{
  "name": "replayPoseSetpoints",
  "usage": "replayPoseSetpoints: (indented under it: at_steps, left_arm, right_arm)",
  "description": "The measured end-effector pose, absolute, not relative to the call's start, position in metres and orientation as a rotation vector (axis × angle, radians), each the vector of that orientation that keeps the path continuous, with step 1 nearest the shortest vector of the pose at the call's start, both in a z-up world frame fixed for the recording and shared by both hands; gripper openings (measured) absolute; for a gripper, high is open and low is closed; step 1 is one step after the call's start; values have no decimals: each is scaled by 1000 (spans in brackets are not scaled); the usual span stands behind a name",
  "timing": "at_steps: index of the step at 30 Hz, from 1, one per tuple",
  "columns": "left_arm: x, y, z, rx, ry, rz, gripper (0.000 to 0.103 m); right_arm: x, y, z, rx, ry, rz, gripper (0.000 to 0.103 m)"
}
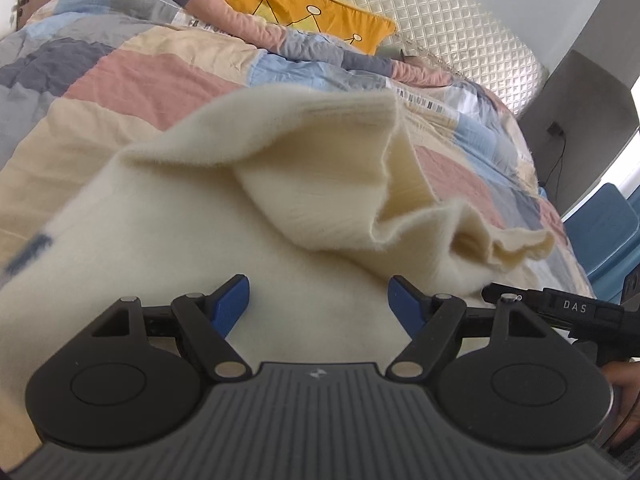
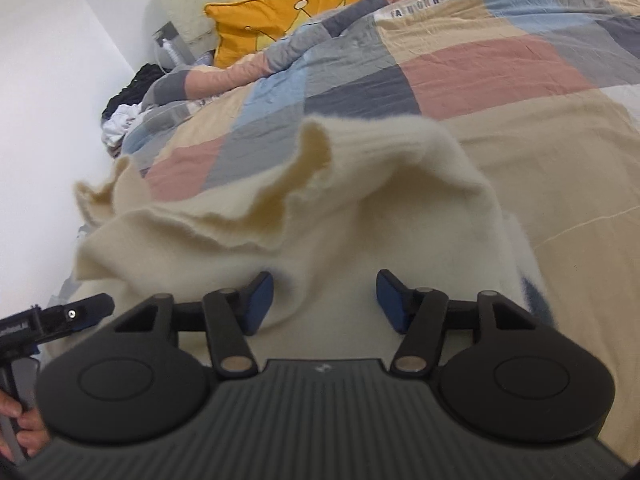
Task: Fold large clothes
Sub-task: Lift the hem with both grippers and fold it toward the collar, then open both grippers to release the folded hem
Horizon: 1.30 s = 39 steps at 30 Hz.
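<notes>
A fuzzy cream garment (image 1: 224, 208) lies rumpled on a patchwork quilt (image 1: 152, 80), its ribbed edge folded up in waves. In the left wrist view my left gripper (image 1: 320, 300) stands open just over the cream cloth, blue pads wide apart and nothing pinched between them. The right wrist view shows the same garment (image 2: 360, 208). My right gripper (image 2: 325, 300) hovers over it with its pads apart; a soft ridge of cloth rises by the left pad (image 2: 260, 300), and no pad presses on it.
The quilt (image 2: 500, 68) covers a bed with a yellow crown cushion (image 1: 304, 4) and a quilted cream headboard (image 1: 460, 32). Dark and white clothes (image 2: 128, 96) are heaped by the white wall. A blue chair (image 1: 600, 232) stands beside the bed. A hand (image 2: 20, 428) grips the other tool's handle.
</notes>
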State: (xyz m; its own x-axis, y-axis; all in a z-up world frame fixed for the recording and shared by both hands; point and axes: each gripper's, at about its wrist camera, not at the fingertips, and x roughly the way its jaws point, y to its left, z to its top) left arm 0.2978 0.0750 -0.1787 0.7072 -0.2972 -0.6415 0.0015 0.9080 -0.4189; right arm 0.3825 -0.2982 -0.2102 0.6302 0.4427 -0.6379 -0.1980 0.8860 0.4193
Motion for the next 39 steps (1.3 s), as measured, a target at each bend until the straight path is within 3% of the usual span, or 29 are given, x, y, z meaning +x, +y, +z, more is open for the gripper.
replayPoseSetpoints:
  at_steps: [8, 17, 24, 35, 39]
  left_arm:
    - [360, 72, -183, -396, 767, -123, 80]
    - [407, 101, -200, -458, 715, 9, 80]
    - [402, 101, -191, -379, 655, 46, 80]
    - [357, 109, -166, -238, 580, 191, 80]
    - [362, 127, -171, -263, 634, 213, 80]
  right_arm:
    - [416, -296, -215, 387, 810, 366, 60]
    - [442, -298, -218, 404, 676, 308, 60]
    - [447, -321, -225, 485, 678, 248, 61]
    - [415, -332, -196, 290, 612, 150, 61]
    - [418, -339, -207, 258, 658, 103, 61]
